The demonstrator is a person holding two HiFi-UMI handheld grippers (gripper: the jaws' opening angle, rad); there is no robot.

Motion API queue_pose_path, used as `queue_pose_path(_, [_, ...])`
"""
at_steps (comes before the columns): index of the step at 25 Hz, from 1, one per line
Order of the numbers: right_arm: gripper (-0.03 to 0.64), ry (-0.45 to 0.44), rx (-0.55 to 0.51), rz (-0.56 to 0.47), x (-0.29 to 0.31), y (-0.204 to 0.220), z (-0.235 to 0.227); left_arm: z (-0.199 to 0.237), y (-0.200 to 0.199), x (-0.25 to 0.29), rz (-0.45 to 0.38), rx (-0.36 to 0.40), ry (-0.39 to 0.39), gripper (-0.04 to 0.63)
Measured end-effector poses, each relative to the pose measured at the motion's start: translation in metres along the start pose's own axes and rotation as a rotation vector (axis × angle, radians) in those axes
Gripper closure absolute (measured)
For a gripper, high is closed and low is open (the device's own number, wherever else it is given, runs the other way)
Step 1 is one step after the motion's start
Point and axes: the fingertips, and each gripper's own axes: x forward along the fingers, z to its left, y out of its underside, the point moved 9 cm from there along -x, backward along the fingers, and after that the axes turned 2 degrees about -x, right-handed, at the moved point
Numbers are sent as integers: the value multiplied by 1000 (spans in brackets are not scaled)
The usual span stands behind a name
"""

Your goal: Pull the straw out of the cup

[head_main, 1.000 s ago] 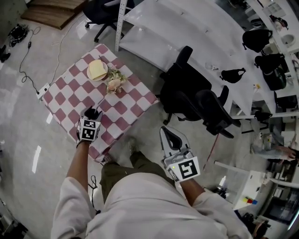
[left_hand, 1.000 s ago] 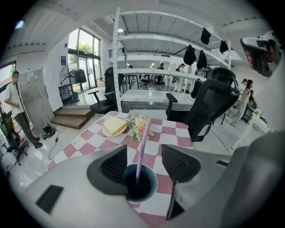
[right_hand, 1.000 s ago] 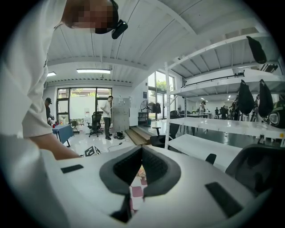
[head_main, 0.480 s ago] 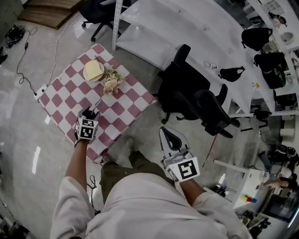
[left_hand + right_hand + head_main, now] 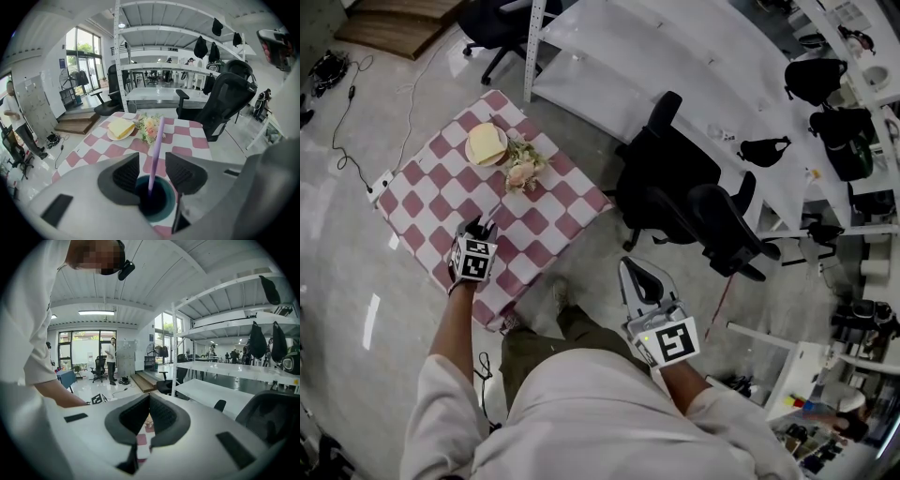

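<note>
The purple straw stands in the dark teal cup and rises between the 2 jaws of our left gripper, with the cup just below them. The jaws are closing with a gap on each side, so nothing is gripped yet. We judge this the grasping step. Next comes a firm pinch, then a straight upward pull. Beyond the gripper, flowers and a plate sit on the checked table. Our right gripper, off the table, is closed and empty.

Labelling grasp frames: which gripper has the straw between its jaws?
The left gripper: the straw stands untouched between its closing jaws, rising from the cup. The right gripper has its jaws together, empty.
</note>
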Motion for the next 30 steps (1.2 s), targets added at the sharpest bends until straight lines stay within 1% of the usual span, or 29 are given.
queue_pose_path(2, [614,-1,0,2,1,0,-1,0,0,1,3,4,-6,447])
queue_pose_path(9, [614,-3,2,5,3,1,-4,1,-1,3,22,28,-21,532])
queue_pose_path(10, [614,-3,2,6,4,1,-5,0,-1,3,22,30,-24,553])
queue_pose_path(18, [614,-17,1,2,8,0,-4,0,1,-2,8,15,-31,560])
queue_pose_path(30, [614,-69,-7,-32,17,-8,7,3,-10,-38,-85,-33,-63,560])
